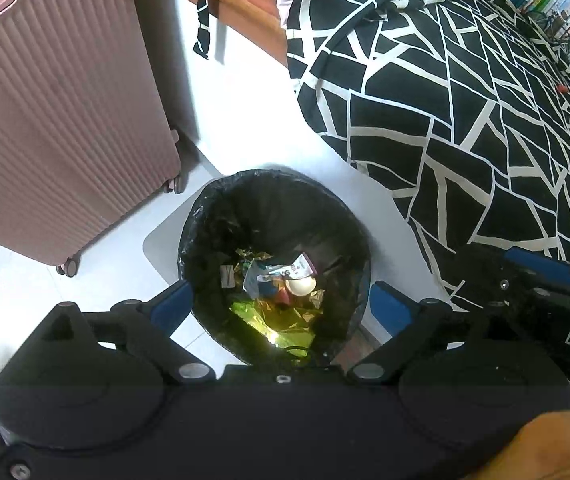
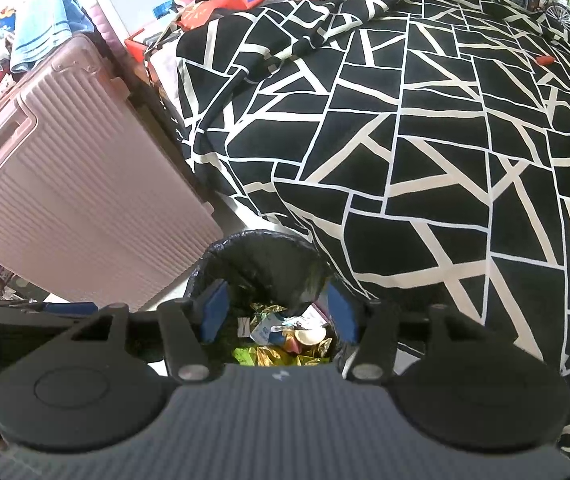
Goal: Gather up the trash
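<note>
We are holding both grippers over the trash bin (image 1: 275, 264), a round bin lined with a black bag, sitting on the pale floor (image 1: 241, 120). The left gripper (image 1: 281, 306) is hovering with its blue-padded fingers (image 1: 173, 306) spread wide apart, one on either side of the bin's mouth, and nothing is sitting between them. Straight ahead of those fingers and below them, the trash is lying at the bottom of the bag — crumpled gold and green foil wrappers (image 1: 281, 320), a white printed packet (image 1: 301, 268) and a small pale cup-like piece (image 1: 301, 286) just beside it.

The right gripper (image 2: 279, 314) is also standing open, its blue pads (image 2: 215, 310) apart and empty, with the same heap of wrappers (image 2: 285, 340) showing in the gap between them, inside the bin (image 2: 261, 264). In the left wrist view we are seeing the right gripper's black body (image 1: 533, 292) coming in from the right, just beside the bin's rim.

Off to the left of both grippers and beyond the bin, a ribbed pink suitcase (image 1: 57, 120) is standing on its wheels. To the right and ahead, a black-and-white geometric quilt (image 2: 425, 140) is draping down close to the bin's far edge. A row of books (image 1: 565, 8) is lining the far right, past the quilt.
</note>
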{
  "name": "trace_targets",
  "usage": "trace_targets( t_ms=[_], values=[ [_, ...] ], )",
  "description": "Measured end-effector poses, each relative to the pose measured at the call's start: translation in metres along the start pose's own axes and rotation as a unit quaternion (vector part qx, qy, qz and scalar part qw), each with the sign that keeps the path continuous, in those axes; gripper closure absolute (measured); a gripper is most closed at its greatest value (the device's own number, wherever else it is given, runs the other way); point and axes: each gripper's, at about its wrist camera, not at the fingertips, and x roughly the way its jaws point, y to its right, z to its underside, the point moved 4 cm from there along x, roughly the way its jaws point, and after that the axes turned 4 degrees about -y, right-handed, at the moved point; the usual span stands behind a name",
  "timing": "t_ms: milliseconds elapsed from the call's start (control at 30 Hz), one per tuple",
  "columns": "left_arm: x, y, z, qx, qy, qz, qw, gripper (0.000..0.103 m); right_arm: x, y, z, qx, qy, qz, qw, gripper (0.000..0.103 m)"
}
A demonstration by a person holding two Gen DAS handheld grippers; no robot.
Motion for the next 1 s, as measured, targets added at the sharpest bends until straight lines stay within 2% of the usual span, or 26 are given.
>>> trace_targets(
  t_ms=[1000],
  values=[
    [0.0042, -0.0033, 0.0062, 0.006, -0.011, -0.006, 0.9999, 0.008, 0.0003, -0.0024, 0.0027, 0.001, -0.001, 0.003, 1.000, 0.034]
  ],
)
